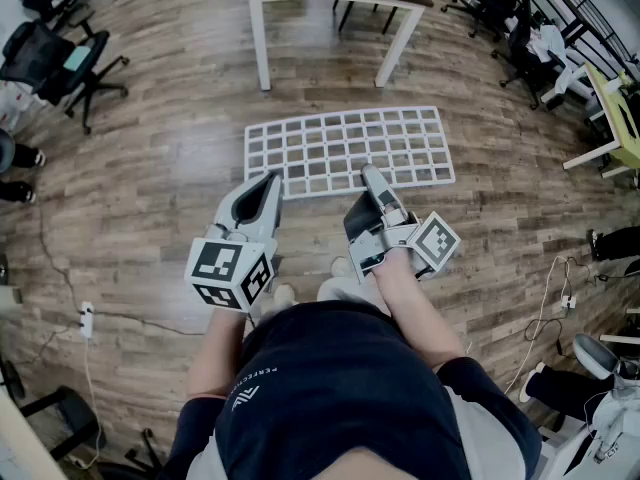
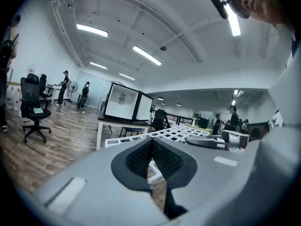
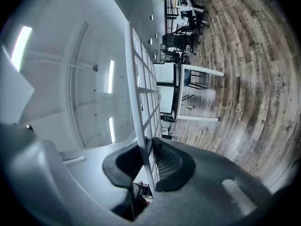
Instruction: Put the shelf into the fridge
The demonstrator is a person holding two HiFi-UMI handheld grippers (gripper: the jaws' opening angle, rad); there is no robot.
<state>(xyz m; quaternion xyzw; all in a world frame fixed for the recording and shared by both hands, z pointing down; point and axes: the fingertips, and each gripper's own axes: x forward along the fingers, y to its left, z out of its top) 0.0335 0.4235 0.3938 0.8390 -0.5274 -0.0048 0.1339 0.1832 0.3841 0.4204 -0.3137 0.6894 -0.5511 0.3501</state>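
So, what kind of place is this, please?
Probably an open-plan office or lab. It has a wood-plank floor, rolling office chairs, white-legged tables, and long strip lights on a high ceiling.

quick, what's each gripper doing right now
left gripper: closed on the near edge of the shelf
right gripper: closed on the same shelf, its edge between the fingers
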